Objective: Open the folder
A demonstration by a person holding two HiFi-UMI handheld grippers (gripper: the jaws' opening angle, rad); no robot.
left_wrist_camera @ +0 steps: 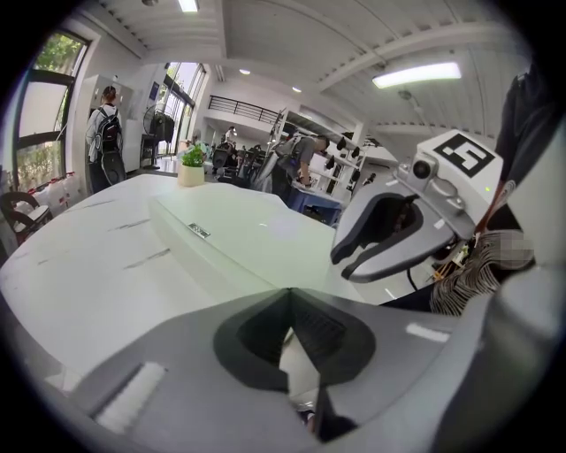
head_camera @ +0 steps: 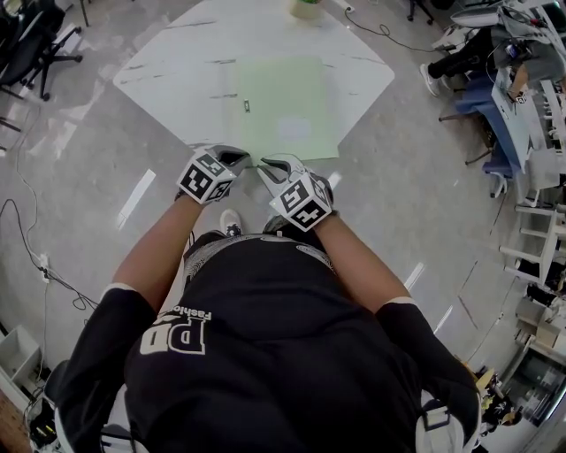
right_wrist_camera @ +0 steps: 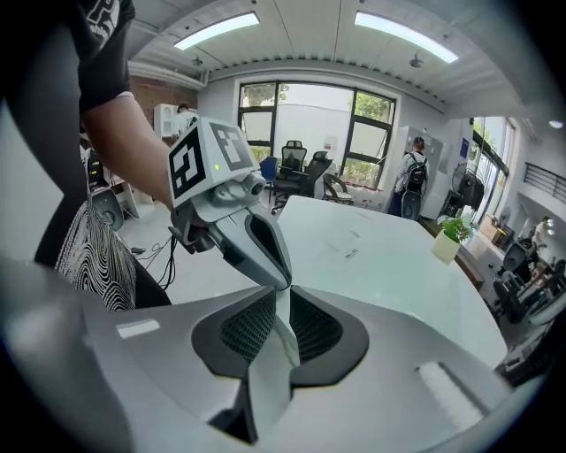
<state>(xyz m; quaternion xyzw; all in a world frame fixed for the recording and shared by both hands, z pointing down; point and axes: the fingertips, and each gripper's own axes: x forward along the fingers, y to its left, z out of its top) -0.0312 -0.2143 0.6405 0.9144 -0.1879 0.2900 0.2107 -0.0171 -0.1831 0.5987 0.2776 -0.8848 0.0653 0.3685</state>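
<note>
Pale green folder (head_camera: 287, 108), closed, flat on white table (head_camera: 177, 66), near edge

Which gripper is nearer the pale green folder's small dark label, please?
Left: the left gripper is at the folder's corner nearest the label; the right gripper is further right.

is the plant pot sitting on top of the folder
No, the plant pot stands near the far end of the table, clear of the green folder.
</note>
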